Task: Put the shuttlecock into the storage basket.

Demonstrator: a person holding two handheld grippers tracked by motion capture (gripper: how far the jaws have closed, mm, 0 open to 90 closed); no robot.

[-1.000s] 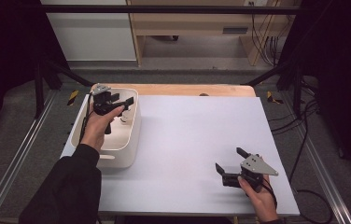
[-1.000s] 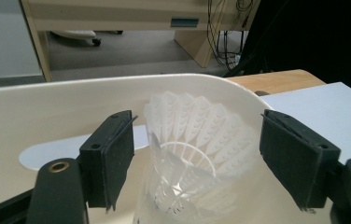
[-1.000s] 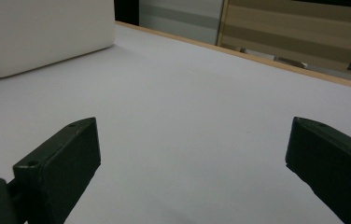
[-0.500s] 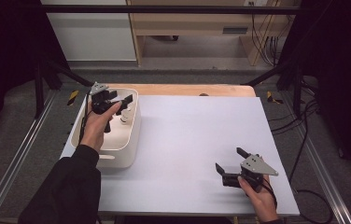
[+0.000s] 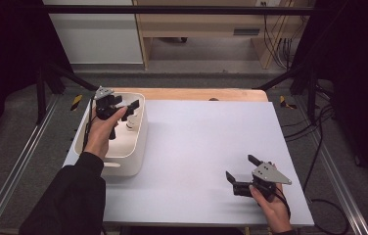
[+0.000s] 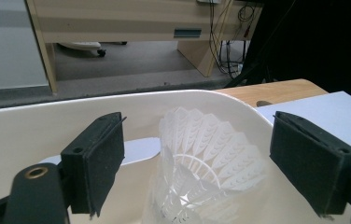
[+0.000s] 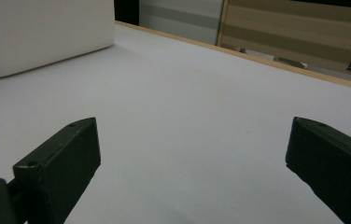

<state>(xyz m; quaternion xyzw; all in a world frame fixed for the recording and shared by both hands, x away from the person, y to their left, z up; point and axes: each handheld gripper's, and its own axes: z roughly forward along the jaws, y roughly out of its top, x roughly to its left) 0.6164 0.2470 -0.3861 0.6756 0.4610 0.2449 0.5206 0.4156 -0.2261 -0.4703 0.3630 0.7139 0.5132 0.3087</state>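
A white plastic shuttlecock [image 6: 197,135] stands in the white bin [image 5: 140,134] at the table's left, skirt upward. My left gripper [image 5: 127,104] hangs over the bin's far end. Its jaws have just been opening, and the shuttlecock [image 5: 131,122] sits between them without touching either pad. In the left gripper view the left gripper [image 6: 206,161] shows both pads clear of the skirt. Near the front right of the table my right gripper [image 5: 241,167] rests low and open. In the right gripper view the right gripper [image 7: 192,158] has nothing between its jaws.
A white sheet [image 5: 206,137] covers the table, with a wooden edge [image 5: 196,94] along the far side. The bin's wall [image 7: 43,32] stands at the far left of the right gripper view. Cables and wooden furniture lie on the floor beyond the table.
The left gripper's jaws have spread a little wider around the shuttlecock. Both hands have stayed where they were.
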